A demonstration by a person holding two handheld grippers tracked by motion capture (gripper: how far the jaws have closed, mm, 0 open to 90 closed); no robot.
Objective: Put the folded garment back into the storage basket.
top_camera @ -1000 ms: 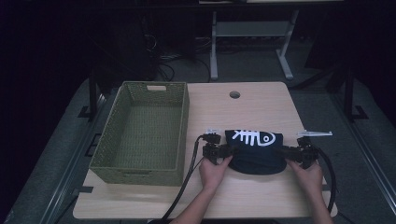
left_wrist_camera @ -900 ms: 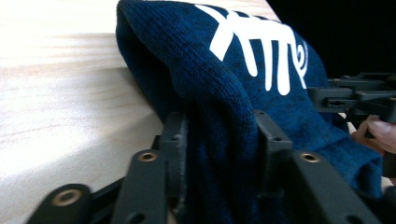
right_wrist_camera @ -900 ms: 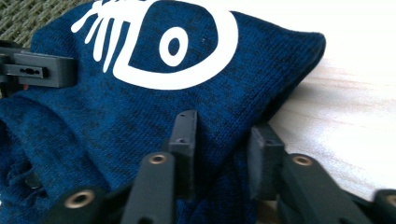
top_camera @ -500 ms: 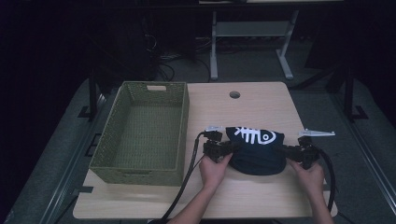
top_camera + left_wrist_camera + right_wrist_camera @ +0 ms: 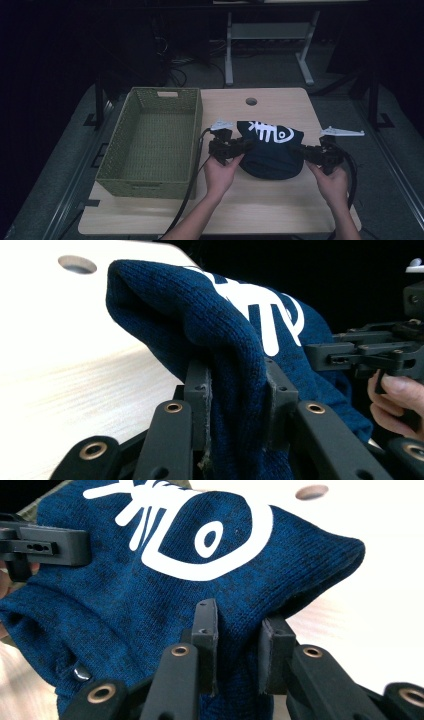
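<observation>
A dark blue knit garment with a white fish-skeleton print hangs between my two grippers just above the wooden table. My left gripper is shut on its left edge; in the left gripper view the pads pinch a fold of the knit at the left gripper. My right gripper is shut on the right edge, with cloth squeezed between the jaws of the right gripper. The garment's lower part sags toward the table.
A green woven basket stands at the table's left, with nothing in it. A round cable hole lies near the far edge. Bare tabletop runs along the front. The floor around is dark, with a desk frame behind.
Both hands have risen a little with the garment pinched at its sides. The cloth now lifts off the table and bunches between the grippers.
</observation>
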